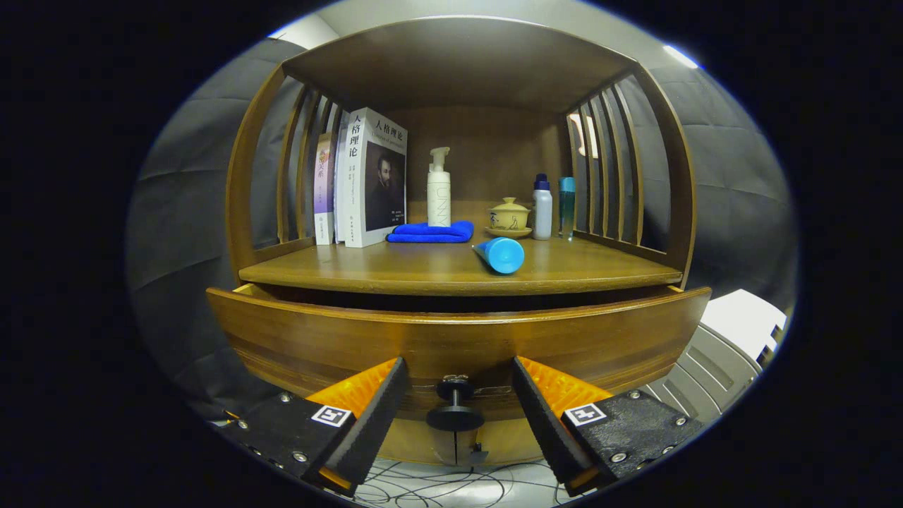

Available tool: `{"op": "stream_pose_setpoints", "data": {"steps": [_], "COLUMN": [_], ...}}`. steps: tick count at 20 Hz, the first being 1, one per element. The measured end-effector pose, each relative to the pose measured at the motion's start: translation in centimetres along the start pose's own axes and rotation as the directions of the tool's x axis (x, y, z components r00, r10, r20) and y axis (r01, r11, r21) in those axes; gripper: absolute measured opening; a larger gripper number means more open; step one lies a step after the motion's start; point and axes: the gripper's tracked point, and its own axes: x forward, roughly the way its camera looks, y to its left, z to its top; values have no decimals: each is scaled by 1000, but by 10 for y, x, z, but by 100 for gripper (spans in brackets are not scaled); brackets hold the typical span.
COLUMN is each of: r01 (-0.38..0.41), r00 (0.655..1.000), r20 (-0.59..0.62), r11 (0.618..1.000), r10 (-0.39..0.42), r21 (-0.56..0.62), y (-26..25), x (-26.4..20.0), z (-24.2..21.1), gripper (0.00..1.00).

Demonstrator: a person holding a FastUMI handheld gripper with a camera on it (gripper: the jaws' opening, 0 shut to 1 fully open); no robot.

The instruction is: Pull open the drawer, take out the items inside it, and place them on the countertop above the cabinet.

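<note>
The jaws (456,409) stand wide apart, holding nothing, one finger on each side of the small dark knob (455,409) on the drawer (451,346) front. The knob sits between the fingers with a clear gap to each, so neither touches it. The drawer is pulled a little way out of the wooden cabinet: a dark gap shows between its curved front and the edge of the bench (423,271) above, but what lies inside cannot be seen from here. On the bench, nearest the front edge, a blue tube (499,255) lies on its side with its round end facing the gripper. Behind it to the left a folded blue cloth (432,232) lies flat, with a white pump bottle (439,188) standing upright just behind it. Further left several books (363,178) stand on end against the slatted side wall. To the right of the pump bottle a small lidded cup (508,214) rests on a saucer, and beside that stand a white bottle with a dark cap (542,208) and a slim teal bottle (566,198), close by the right-hand slats. Below the drawer, thin cables (437,487) lie tangled on a pale floor.
</note>
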Motion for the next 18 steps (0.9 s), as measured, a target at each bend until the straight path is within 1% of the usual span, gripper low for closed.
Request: {"op": "stream_pose_setpoints", "data": {"steps": [9,15,17,18], "r01": [0,25,-8,-10], "r00": [1000,999,1000,1000], "r20": [8,22,2,1], "r11": [1000,998,997,996], "r10": [0,-24,8,10], "r21": [-7,-63,-74,-88], "y": [0,0,9,10], "x": [26,37,36,32], "z": [5,4,-2,-1], "gripper": [94,94,94,95]}}
